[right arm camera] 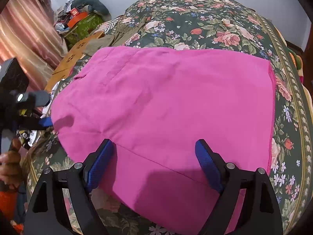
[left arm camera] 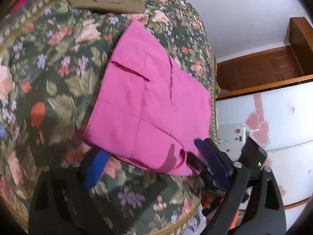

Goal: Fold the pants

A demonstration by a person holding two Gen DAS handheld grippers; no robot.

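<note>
Folded pink pants (right arm camera: 166, 105) on floral bedspread (right arm camera: 215, 25); near edge cut off.

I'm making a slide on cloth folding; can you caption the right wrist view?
Open right gripper poised over the near edge of folded pink pants on a floral bedspread.
</note>
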